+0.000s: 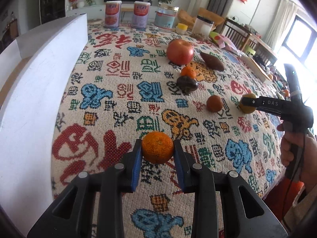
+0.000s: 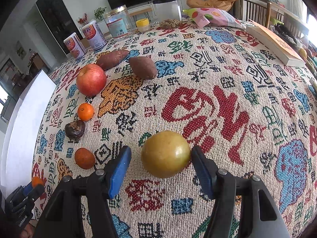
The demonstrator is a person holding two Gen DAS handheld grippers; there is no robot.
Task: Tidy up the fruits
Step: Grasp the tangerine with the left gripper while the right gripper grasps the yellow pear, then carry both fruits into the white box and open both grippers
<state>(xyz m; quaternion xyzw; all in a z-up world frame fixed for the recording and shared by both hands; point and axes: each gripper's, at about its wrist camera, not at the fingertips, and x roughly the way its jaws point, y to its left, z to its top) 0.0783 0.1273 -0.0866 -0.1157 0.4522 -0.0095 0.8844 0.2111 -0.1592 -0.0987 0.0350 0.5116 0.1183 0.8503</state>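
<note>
Early-to-mid stage, judging by the layout: most fruit is loose on the patterned desk (image 1: pixel 118 91), nothing visibly sorted into a receptacle yet. Left tongs (image 1: pixel 158 148), lower centre of the left wrist view, are clamped on a small mandarin (image 1: pixel 157 147), both blue pads pressing its sides, the fruit at or just off the cloth. Right tongs (image 2: pixel 160 156), lower centre of the right wrist view, straddle a yellow-green round fruit (image 2: pixel 166 156); the right pad touches it, the left pad stands clear with a gap, so not gripped yet. Left to handle, running up the left side of the right wrist view: a dark orange mandarin (image 2: pixel 84 158), a wrinkled dark fruit (image 2: pixel 74 129), a bright mandarin (image 2: pixel 85 111), a red apple (image 2: pixel 91 79), plus two sweet potatoes (image 2: pixel 142 67) in the upper left-centre. A white box-like edge (image 1: pixel 39 83) fills the left of the left wrist view; likely the drop-off, but its inside is hidden, contents cannot be told. Containers along the top of the frame: two labelled tins (image 2: pixel 94 34), lids on, contents unseen; a clear jar (image 2: pixel 118 24) that looks empty; a clear canister (image 2: pixel 167 9) with something white at the bottom; a small yellow-lidded pot (image 2: pixel 143 25). A snack bag (image 2: pixel 214 16) and a book (image 2: pixel 275 45) lie upper right, untouched.
</note>
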